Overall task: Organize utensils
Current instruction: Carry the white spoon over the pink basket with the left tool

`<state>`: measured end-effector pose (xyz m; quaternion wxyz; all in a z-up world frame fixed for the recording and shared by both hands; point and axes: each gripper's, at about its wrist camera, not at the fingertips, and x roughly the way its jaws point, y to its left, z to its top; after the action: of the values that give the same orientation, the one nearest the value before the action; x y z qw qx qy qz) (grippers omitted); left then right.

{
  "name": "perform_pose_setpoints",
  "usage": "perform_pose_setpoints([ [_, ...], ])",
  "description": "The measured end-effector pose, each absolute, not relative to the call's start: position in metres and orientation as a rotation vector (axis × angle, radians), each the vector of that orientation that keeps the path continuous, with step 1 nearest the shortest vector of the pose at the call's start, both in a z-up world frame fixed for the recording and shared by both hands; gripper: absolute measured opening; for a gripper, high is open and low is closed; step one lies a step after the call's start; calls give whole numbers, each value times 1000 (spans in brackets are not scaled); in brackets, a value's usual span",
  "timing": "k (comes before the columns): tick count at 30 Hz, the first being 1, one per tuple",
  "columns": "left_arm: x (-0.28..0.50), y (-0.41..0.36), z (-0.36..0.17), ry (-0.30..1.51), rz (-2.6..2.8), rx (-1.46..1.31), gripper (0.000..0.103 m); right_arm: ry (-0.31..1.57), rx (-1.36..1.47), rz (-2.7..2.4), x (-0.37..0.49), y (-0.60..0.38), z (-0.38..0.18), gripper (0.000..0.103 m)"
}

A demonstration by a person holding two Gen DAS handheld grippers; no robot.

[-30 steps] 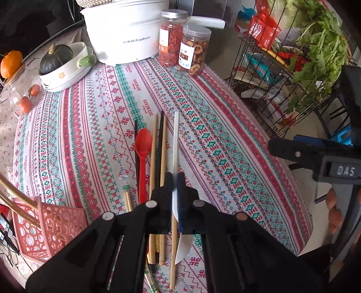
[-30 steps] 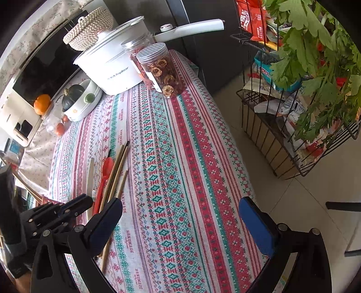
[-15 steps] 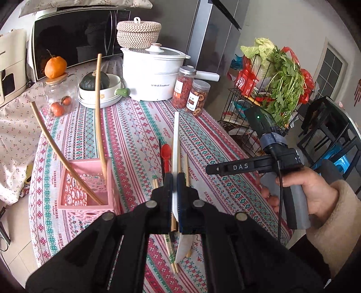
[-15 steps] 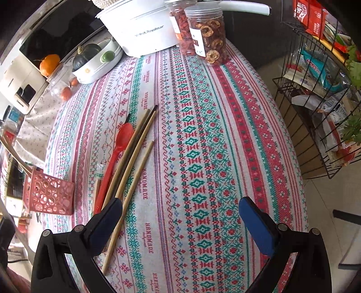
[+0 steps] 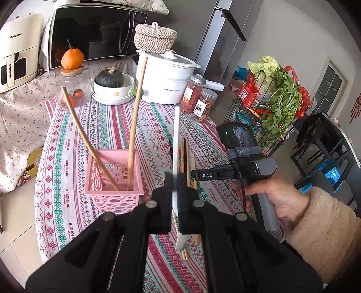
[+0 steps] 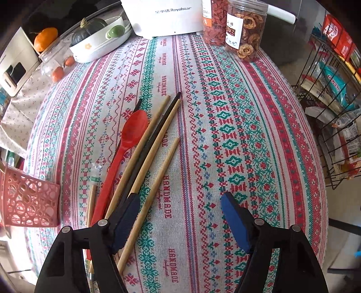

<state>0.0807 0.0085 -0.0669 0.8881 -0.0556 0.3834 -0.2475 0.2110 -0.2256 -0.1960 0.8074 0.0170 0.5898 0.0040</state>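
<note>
1. My left gripper point(image 5: 174, 189) is clamped on a white utensil point(image 5: 176, 139), lifted just right of the pink basket point(image 5: 114, 193). Two wooden sticks point(image 5: 135, 121) lean inside; I could knock them or tip the basket.
2. My right gripper point(image 6: 178, 222) hangs with jaws wide apart over the loose chopsticks point(image 6: 149, 144) and red spoon point(image 6: 128, 144). Bare cloth lies rightward, then the table edge point(image 6: 320, 202).

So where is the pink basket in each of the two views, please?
Left wrist view: the pink basket stands left of centre on the tablecloth, holding two long wooden sticks, just left of the left hand-held gripper.
Right wrist view: the basket is cut by the left edge, beside the red spoon.
Shared landmark: the white Royalstar pot at the table's far end.
</note>
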Motion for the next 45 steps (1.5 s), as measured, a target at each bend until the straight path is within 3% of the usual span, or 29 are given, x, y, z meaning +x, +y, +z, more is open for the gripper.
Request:
perform_pose_setpoints([
  [4, 79, 20, -64, 776, -492, -130, 4, 1231, -26, 13, 209, -208, -195, 61],
  [6, 79, 25, -63, 769, -483, -138, 4, 1224, -28, 39, 207, -202, -193, 42],
  [10, 78, 30, -64, 766, -468, -148, 4, 1210, -25, 86, 204, -201, -194, 18],
  [15, 77, 34, -64, 750, -451, -151, 4, 1181, 54, 128, 196, -215, -192, 8],
  [33, 63, 59, -23, 499, -360, -221, 4, 739, 155, 329, 109, -221, -61, 6],
  [45, 83, 70, -39, 326, -262, -212, 4, 544, 137, 401, 84, -202, -5, 6],
])
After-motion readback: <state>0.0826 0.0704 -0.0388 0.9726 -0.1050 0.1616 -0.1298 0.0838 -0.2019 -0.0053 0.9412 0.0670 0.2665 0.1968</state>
